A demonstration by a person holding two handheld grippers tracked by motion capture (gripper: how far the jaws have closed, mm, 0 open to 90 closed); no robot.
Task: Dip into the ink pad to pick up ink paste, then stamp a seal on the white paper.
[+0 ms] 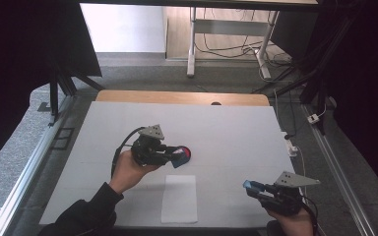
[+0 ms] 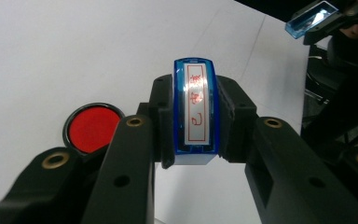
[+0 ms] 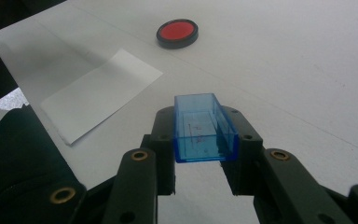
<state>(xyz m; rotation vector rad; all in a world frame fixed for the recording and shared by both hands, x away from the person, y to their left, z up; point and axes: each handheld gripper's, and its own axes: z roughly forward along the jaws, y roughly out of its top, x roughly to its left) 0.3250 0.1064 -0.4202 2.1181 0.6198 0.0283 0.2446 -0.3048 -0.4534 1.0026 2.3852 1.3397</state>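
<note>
High view first: the left gripper (image 1: 173,156) hangs over the middle of the white table cover (image 1: 226,128), held in the person's left hand (image 1: 128,169), with its jaws pointing toward the right of the picture and closed on a blue stamp (image 1: 181,158); the stamp sits just in front of the round red ink pad (image 1: 187,153), which lies on the cover and is partly hidden behind it, though whether the two touch cannot be told from above; left gripper view shows the stamp (image 2: 196,112) clamped upright between the two black jaws, its clear face turned to the camera and bearing red characters inside a red rectangular border, while the ink pad (image 2: 92,128) lies off to the left, a red disc in a black rim, apart from the stamp; near the front edge of the table lies a white sheet of paper (image 1: 179,198), flat and touched by neither tool; at lower right the right gripper (image 1: 254,187), held in the right hand (image 1: 291,222), is closed on a clear blue cap (image 1: 249,185); right gripper view shows that cap (image 3: 205,128) as an open, hollow rectangular box pinched by its long sides between the jaws, raised above the cover, with the paper (image 3: 100,93) and the ink pad (image 3: 177,32) well beyond it.
</note>
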